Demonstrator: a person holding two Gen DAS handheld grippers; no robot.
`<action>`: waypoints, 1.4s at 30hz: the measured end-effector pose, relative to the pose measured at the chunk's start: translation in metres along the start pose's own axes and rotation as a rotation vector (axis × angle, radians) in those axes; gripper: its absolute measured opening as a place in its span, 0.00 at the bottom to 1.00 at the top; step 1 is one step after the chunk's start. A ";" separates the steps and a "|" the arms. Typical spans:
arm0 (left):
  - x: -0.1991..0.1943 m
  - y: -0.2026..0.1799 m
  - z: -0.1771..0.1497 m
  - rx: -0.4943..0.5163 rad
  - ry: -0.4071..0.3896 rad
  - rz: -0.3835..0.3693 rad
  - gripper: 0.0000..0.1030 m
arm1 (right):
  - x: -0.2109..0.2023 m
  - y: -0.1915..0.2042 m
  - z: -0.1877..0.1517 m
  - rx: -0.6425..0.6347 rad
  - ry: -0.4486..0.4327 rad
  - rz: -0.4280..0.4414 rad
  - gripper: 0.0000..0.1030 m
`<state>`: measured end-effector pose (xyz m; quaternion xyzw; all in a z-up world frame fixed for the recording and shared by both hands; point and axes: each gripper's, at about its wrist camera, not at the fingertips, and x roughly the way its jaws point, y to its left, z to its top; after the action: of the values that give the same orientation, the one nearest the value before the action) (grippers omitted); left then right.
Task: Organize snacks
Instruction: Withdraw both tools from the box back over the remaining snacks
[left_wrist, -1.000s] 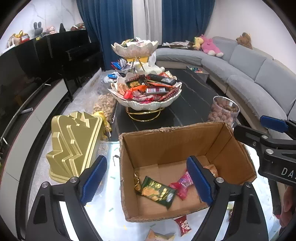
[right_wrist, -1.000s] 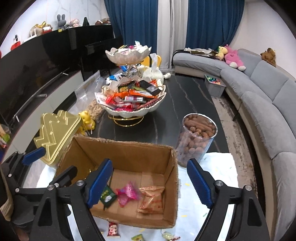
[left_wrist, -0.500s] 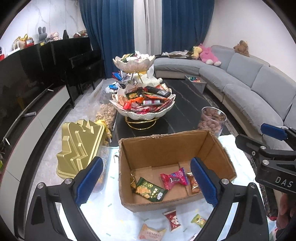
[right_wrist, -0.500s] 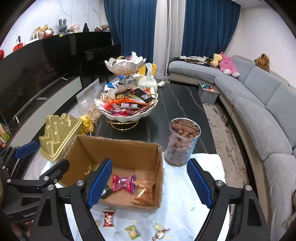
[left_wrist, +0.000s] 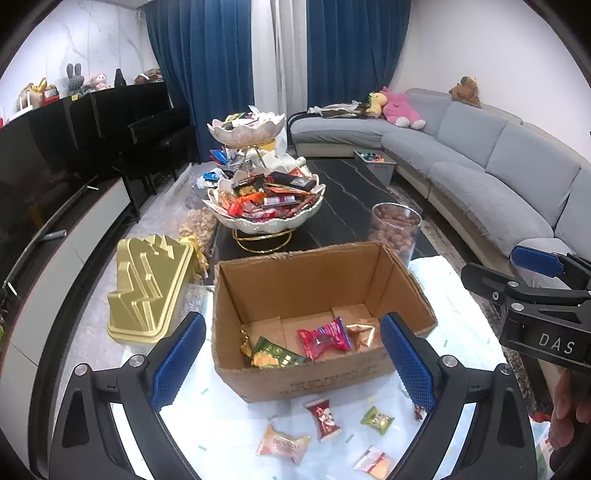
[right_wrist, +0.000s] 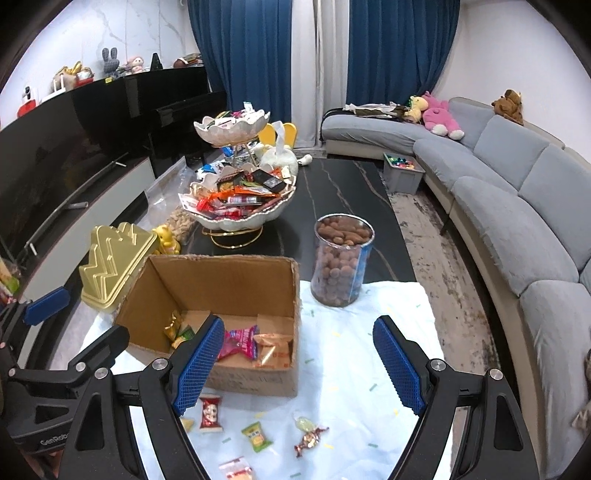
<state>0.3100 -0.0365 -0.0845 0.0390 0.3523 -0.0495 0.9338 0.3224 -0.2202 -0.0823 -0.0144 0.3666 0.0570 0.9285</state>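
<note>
An open cardboard box (left_wrist: 317, 373) stands on a white cloth (left_wrist: 454, 332). Inside it lie a pink packet (left_wrist: 325, 338), a green packet (left_wrist: 277, 356) and a copper packet (left_wrist: 364, 332). Loose snacks lie on the cloth in front: a red packet (left_wrist: 323, 413), a small green one (left_wrist: 376, 419) and a peach one (left_wrist: 282, 446). My left gripper (left_wrist: 293, 360) hangs open above the box's near side, holding nothing. My right gripper (right_wrist: 299, 363) is open and empty too, near the box's (right_wrist: 255, 380) right corner, above a red packet (right_wrist: 210, 408), a green candy (right_wrist: 256, 437) and a twisted candy (right_wrist: 310, 439).
A two-tier shell bowl stand (left_wrist: 264, 206) heaped with snacks sits on the dark table behind the box. A gold tin (left_wrist: 147, 284) lies to the left, a clear jar of nuts (right_wrist: 341, 258) to the right. A grey sofa (right_wrist: 517, 206) curves along the right.
Both grippers have drawn back and risen from the box, so it looks smaller and the loose snacks on the cloth have come into view. The left jaws stand slightly wider.
</note>
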 end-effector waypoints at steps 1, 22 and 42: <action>-0.002 -0.001 -0.002 0.000 -0.001 -0.001 0.94 | -0.001 -0.001 -0.002 0.000 -0.001 -0.002 0.81; -0.015 -0.025 -0.077 -0.069 0.051 0.034 0.94 | -0.009 -0.015 -0.062 -0.064 0.000 -0.019 0.81; 0.008 -0.053 -0.164 -0.272 0.111 0.230 0.94 | 0.004 -0.019 -0.131 -0.236 -0.097 0.035 0.81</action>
<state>0.2023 -0.0719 -0.2143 -0.0449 0.3998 0.1080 0.9091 0.2384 -0.2475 -0.1815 -0.1143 0.3120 0.1164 0.9360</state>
